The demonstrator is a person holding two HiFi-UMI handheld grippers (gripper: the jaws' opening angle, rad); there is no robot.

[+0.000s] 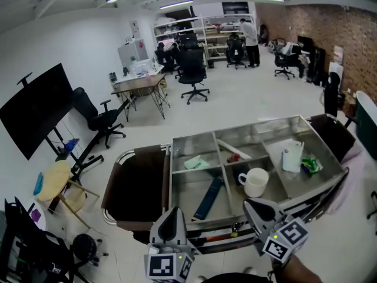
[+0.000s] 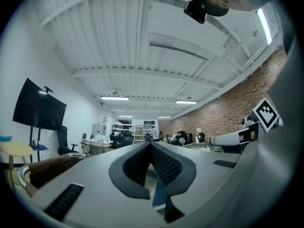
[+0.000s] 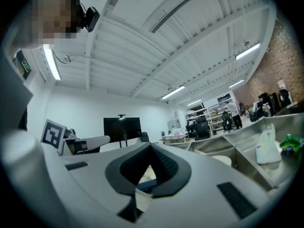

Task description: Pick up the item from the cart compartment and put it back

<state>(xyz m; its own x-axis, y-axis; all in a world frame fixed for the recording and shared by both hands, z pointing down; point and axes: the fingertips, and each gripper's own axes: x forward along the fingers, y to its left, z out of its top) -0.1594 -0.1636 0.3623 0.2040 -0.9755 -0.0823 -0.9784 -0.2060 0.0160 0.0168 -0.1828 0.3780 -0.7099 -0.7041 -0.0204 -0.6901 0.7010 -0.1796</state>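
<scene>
A steel cart tray (image 1: 224, 135) is split into several compartments. A flat blue item (image 1: 209, 198) lies slanted in the near left one. Right of it stands a white mug (image 1: 254, 181). A pale green card (image 1: 196, 163), a white stick (image 1: 234, 149) and a small red piece (image 1: 234, 157) lie in the far compartments. The right compartment holds a white jug (image 1: 291, 156) and a green packet (image 1: 310, 165). My left gripper (image 1: 172, 212) hovers shut and empty at the cart's near edge, pointing at the blue item (image 2: 159, 196). My right gripper (image 1: 251, 204) is shut and empty just before the mug, and its own view shows the jug (image 3: 266, 147).
Dark brown panels (image 1: 138, 184) hang at both ends of the cart. A yellow stool (image 1: 56, 178) and a black screen (image 1: 35, 108) stand to the left. Office chairs (image 1: 193, 69), desks and shelves fill the back of the room, where a person (image 1: 250, 40) stands.
</scene>
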